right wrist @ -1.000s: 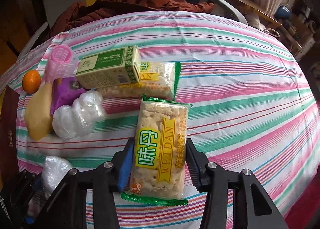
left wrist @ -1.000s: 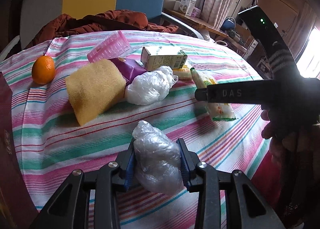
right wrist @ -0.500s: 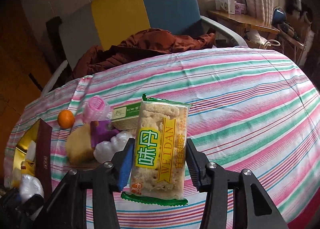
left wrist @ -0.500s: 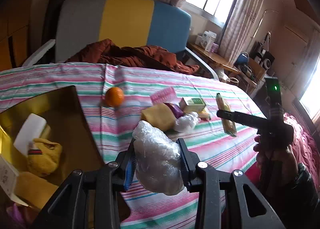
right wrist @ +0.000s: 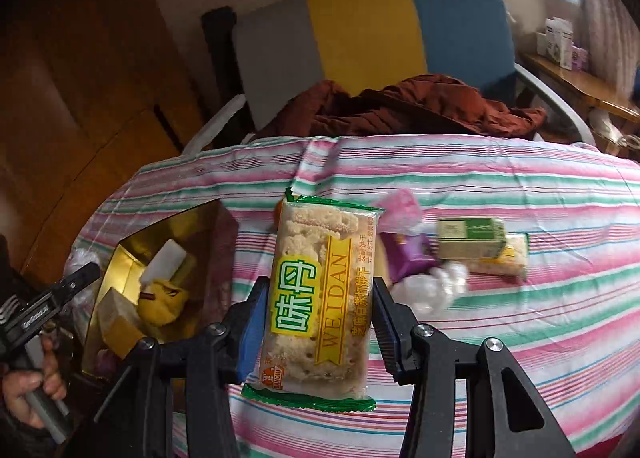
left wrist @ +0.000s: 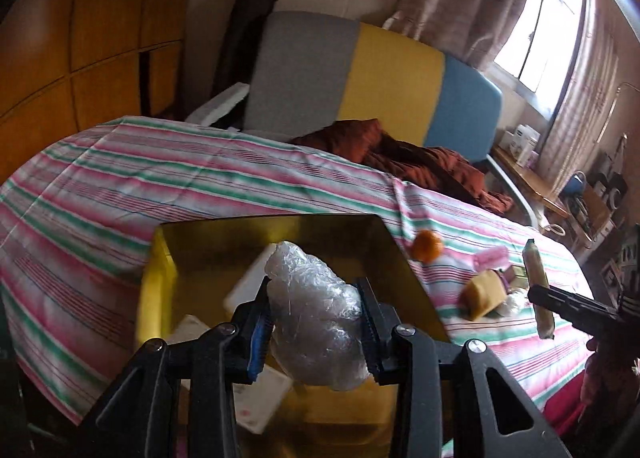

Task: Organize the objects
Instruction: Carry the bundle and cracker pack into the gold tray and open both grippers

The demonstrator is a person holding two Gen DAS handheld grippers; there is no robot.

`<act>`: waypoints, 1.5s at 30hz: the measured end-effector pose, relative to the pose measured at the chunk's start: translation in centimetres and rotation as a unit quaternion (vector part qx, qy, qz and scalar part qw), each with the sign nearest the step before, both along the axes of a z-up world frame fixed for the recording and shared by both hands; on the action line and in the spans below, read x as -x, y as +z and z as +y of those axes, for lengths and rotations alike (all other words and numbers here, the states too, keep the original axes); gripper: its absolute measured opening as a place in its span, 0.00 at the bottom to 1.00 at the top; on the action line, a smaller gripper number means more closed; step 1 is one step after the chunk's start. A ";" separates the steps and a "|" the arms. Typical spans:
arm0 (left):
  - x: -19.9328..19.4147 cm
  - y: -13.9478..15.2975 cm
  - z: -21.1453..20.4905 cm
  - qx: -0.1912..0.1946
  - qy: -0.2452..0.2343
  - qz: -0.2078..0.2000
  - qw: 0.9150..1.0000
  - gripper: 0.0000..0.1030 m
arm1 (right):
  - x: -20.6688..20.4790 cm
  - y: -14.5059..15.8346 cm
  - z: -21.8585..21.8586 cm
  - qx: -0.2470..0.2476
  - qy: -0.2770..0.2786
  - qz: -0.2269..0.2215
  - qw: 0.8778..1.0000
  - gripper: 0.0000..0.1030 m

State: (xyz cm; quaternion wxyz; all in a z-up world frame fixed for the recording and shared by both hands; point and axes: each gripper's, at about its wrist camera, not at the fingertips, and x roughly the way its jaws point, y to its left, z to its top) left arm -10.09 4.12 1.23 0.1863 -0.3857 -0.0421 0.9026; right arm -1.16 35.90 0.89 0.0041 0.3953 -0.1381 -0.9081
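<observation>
My left hand-held gripper (left wrist: 316, 328) pinches a plastic wad (left wrist: 316, 318) over the gold box (left wrist: 160, 258) — right hand-held gripper (right wrist: 318, 328) clamps a cracker pack (right wrist: 320, 294) above the table (right wrist: 520, 318), right of the box.

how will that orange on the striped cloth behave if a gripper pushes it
The orange is round and lies loose on the striped cloth, so a push would probably send it rolling rather than sliding. The soft cloth may slow it. It looks firm enough for a gentle pinch, though its curved skin could slip from flat pads.
</observation>
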 end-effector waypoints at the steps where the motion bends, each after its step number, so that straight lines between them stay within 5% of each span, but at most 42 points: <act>1: 0.3 0.0 -0.7 0.003 0.006 0.000 1.000 0.37 | 0.6 0.0 -1.3 0.000 0.015 -0.001 1.000 0.48; 9: 3.1 -0.5 -4.3 0.013 0.048 -0.007 0.999 0.37 | 5.0 -0.1 -10.6 -0.021 0.113 -0.013 0.993 0.48; 17: 5.3 -1.0 -4.8 0.017 0.048 -0.021 0.998 0.44 | 9.3 -0.2 -15.1 -0.051 0.138 -0.022 0.989 0.49; 18: 5.5 -1.1 -5.1 0.006 0.053 -0.028 0.998 0.44 | 9.8 -0.2 -15.4 -0.058 0.136 -0.020 0.989 0.50; 21: 5.5 -1.6 -6.0 -0.013 0.070 -0.049 0.996 0.48 | 10.7 0.0 -15.8 -0.070 0.123 -0.013 0.990 0.75; 26: 3.4 -1.5 -6.4 -0.008 0.082 -0.032 0.996 0.48 | 9.4 0.0 -16.0 -0.071 0.125 -0.009 0.990 0.82; 30: 1.1 -1.2 -6.1 -0.002 0.089 -0.016 0.996 0.48 | 7.4 -0.1 -16.2 -0.079 0.123 0.003 0.989 1.00; 35: -1.4 -0.6 -5.6 0.013 0.092 0.004 0.996 0.48 | 5.1 0.0 -17.3 -0.123 0.120 0.026 0.985 1.00; 42: -4.5 0.3 -4.6 0.043 0.104 0.045 0.993 0.48 | 1.0 1.7 -18.8 -0.203 0.099 0.114 0.967 1.00; 45: -5.2 0.5 -4.1 0.052 0.103 0.054 0.992 0.48 | 0.5 1.4 -19.2 -0.223 0.097 0.109 0.964 1.00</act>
